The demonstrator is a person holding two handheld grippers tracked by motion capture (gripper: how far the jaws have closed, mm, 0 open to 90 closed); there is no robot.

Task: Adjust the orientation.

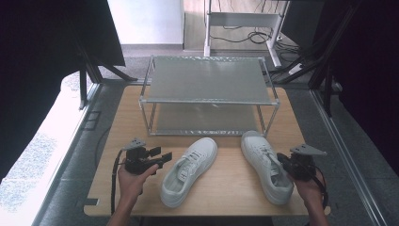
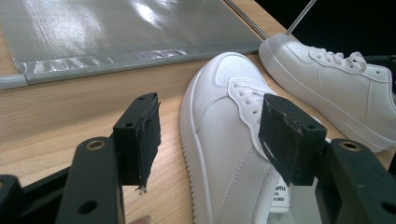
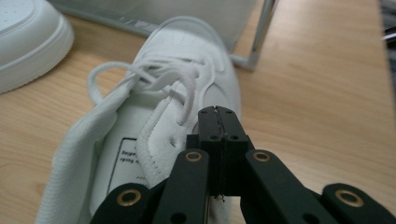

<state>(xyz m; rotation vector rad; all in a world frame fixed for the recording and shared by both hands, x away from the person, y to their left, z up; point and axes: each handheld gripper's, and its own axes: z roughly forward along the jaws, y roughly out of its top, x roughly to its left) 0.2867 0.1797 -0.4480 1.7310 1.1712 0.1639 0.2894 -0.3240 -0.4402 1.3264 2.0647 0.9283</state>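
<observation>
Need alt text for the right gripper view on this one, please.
The right gripper, jaws shut together, sits over the side of a white sneaker's opening, whether it pinches the collar is unclear. The loose laces lie ahead; beyond are a second white sneaker's toe, a metal rack leg and the wooden table.

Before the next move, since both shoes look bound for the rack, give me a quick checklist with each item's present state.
1. Left gripper jaws open, ready to take a shoe: ok.
2. Left shoe within the left gripper's line: ok, it lies just ahead, one jaw over its tongue in the left gripper view.
3. Right gripper holding the right shoe: cannot tell; the jaws are shut at the collar, with no shoe material clearly seen between them.
4. Rack shelves free for shoes: ok.
5. Both shoes upright on the table: ok.
6. Laces clear of the right gripper: not ok, a loose loop lies right by the jaws.
</observation>
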